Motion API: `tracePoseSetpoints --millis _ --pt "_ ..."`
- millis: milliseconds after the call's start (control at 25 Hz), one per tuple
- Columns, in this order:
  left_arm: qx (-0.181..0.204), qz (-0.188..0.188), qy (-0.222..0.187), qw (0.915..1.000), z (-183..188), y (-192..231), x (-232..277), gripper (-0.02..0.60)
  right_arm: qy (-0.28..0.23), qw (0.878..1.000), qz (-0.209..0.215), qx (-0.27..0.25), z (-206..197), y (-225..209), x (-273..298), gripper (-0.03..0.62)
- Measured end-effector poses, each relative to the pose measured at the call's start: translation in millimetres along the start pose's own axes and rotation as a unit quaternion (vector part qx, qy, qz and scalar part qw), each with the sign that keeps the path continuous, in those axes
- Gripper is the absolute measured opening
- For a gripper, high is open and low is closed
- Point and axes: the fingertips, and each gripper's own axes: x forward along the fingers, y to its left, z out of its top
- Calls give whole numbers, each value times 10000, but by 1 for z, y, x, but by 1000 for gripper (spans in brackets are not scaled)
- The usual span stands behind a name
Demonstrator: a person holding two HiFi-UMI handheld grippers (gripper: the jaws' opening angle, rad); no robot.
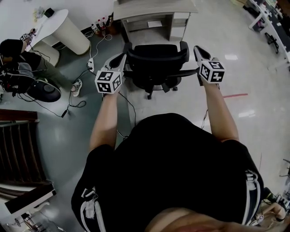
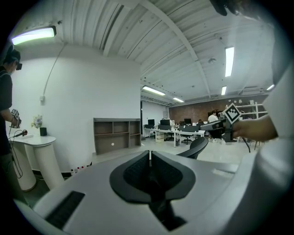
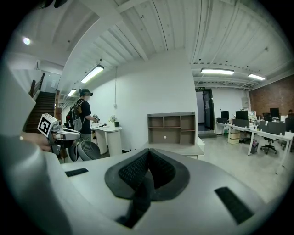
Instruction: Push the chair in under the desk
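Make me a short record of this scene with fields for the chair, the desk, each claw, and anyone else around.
chair: black office chair, backrest toward the person, in front of the desk, not yet under it
desk: pale wood, just beyond the chair
left claw: shut, empty, at the backrest's left edge
right claw: shut, empty, at the chair's right side
contact: cannot tell whether either claw touches the chair
bystander: far left, beside a white round table
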Motion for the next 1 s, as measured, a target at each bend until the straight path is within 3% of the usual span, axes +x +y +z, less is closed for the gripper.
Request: tracePoseSetpoints --millis 200,360,600,800,1000 --pt "5 -113 89 9999 -9 8 1 25 49 9999 -110 -4 -4 4 -2 -5" --pt "166 -285 386 9987 -25 10 4 25 158 9997 -143 -114 -9 0 -8 -3" --pt "333 -580 860 9940 -51 8 9 26 864 9958 122 -292 -49 -1 -10 -2" --pt "662 -898 1288 9854 -74 -2 16 33 1406 9860 534 -719 -88 13 -1 47" --pt "1151 -1245 1719 9704 -96 -17 22 95 1871 9674 972 -1401 -119 23 3 79"
